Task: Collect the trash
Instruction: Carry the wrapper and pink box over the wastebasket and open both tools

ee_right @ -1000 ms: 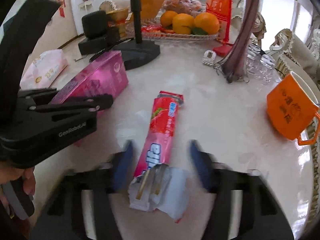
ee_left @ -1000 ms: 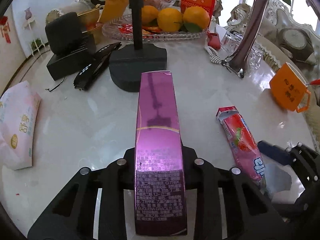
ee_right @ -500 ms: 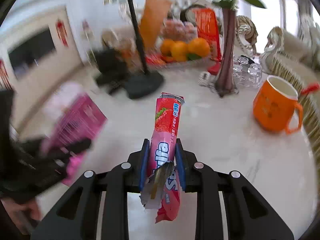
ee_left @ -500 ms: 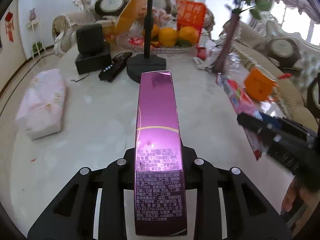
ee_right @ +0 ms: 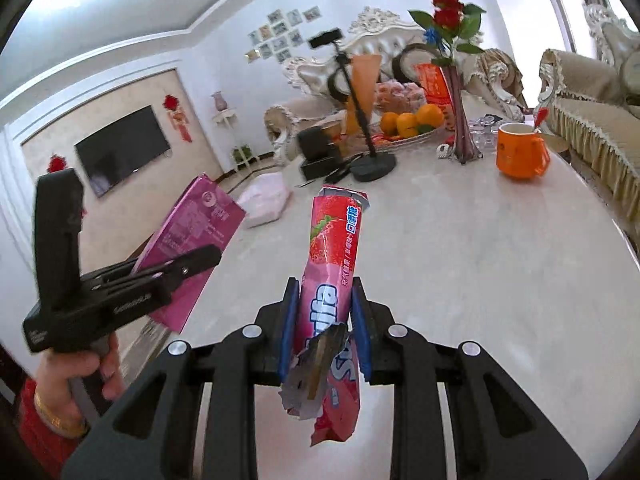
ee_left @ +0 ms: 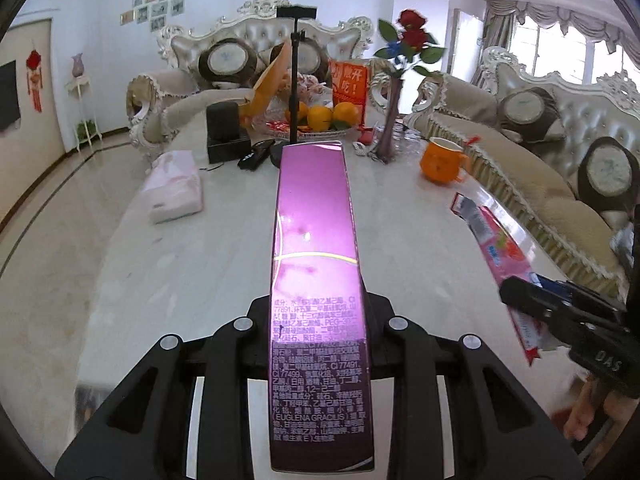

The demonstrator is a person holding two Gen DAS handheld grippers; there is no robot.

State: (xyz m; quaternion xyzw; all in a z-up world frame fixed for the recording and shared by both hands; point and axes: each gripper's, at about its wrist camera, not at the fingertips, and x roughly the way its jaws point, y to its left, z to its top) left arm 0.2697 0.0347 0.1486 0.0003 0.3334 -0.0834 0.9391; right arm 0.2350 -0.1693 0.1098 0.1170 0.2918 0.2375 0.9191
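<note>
My left gripper (ee_left: 320, 344) pinches the long purple carton (ee_left: 316, 264); my right gripper (ee_right: 324, 320) pinches the limp pink candy wrapper (ee_right: 332, 264), whose torn foil could slip out.

Each wrist camera sits close behind its own fingers, looking forward and slightly down over the marble table (ee_left: 208, 272). Both share the fruit tray (ee_right: 404, 136), orange mug (ee_left: 442, 162), vase (ee_right: 460, 120) beyond the fingertips.

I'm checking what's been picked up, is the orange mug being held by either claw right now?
No, the orange mug stands alone on the table, while the right claw grips a pink candy wrapper.
</note>
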